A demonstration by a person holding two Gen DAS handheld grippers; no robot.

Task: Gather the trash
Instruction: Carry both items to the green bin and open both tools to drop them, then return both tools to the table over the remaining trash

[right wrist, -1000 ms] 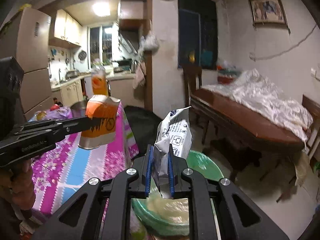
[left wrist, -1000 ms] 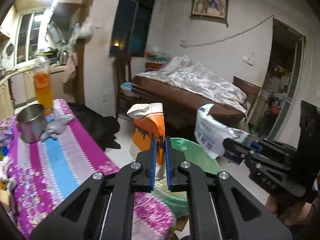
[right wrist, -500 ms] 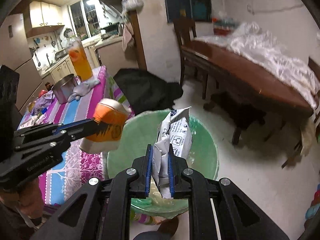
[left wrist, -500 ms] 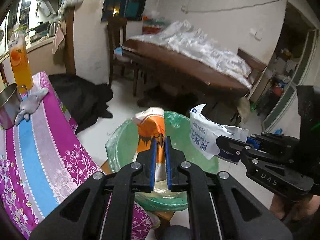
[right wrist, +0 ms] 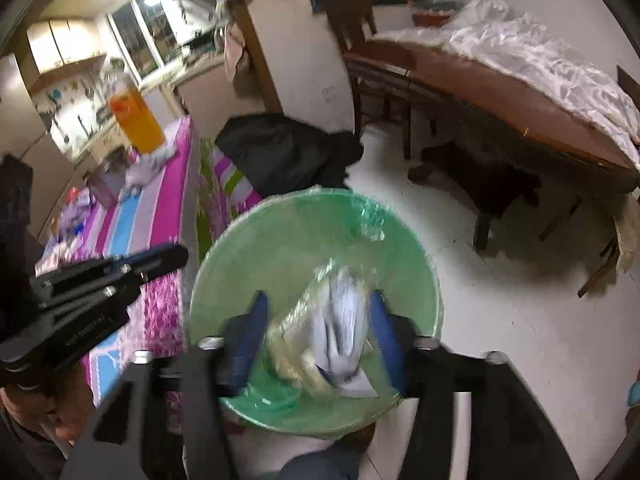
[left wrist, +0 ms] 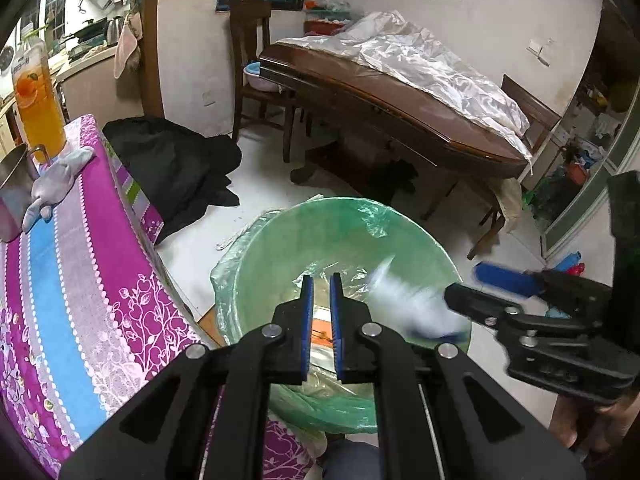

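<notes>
A bin lined with a green bag [left wrist: 280, 248] [right wrist: 224, 280] stands on the floor beside the table, and both grippers hang over its mouth. My right gripper [right wrist: 318, 320] [left wrist: 468, 286] is opening; its blue pads stand apart. The white printed packet [right wrist: 344, 328] [left wrist: 408, 304] is a blur between them, loose and down in the bin. My left gripper [left wrist: 321, 292] [right wrist: 176, 254] is shut, with nothing sticking out past its tips. An orange-and-white packet [left wrist: 320, 330] shows only as a strip through the narrow gap, low in the bin.
The table with the purple striped cloth [left wrist: 60, 280] is at the left, bearing a juice bottle [left wrist: 38, 108], a metal pot [left wrist: 12, 192] and a grey cloth [left wrist: 56, 184]. Black clothing [left wrist: 172, 164] lies on the floor. A wooden table under plastic sheet [left wrist: 400, 92] stands behind.
Both grippers sank and tilted down over the bin. The right jaws opened and the white packet dropped out. The orange packet no longer stands up from the left fingertips.
</notes>
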